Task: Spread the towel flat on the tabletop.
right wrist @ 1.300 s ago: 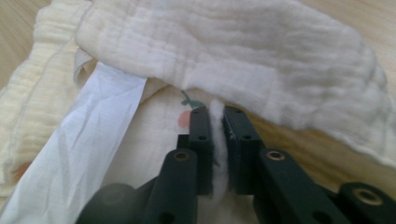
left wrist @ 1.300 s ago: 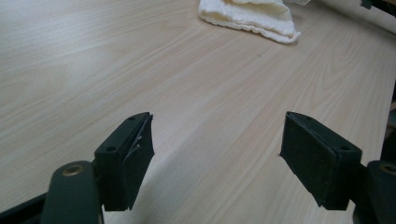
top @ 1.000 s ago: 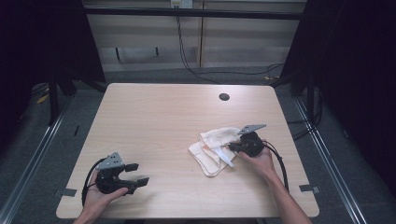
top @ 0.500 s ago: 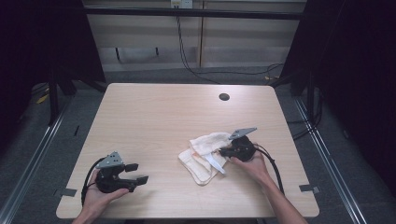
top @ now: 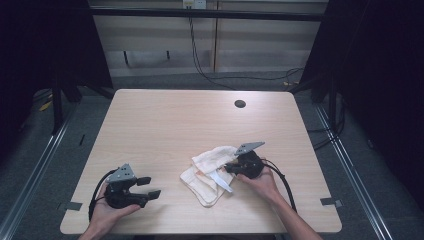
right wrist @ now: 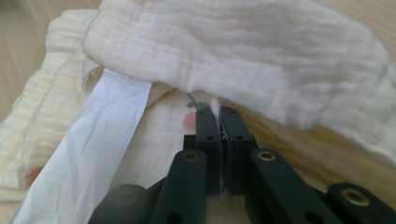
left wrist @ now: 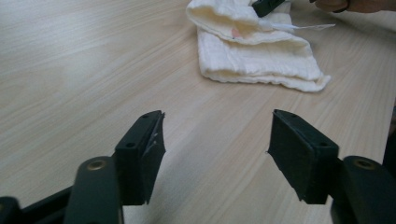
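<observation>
We find cloth (top: 210,170) pinched in clenched right gripper (top: 231,168), left gripper (top: 150,187) released well apart, its view shows a white label (right wrist: 88,149).

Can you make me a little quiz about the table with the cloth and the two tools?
1. True or false: the left tool is open.
2. What is the right tool pinching? A) a cable B) the cream cloth C) nothing
3. Fill in: a white ____ sticks out of the cloth.

Key: 1 true. 2 B. 3 label.
</observation>
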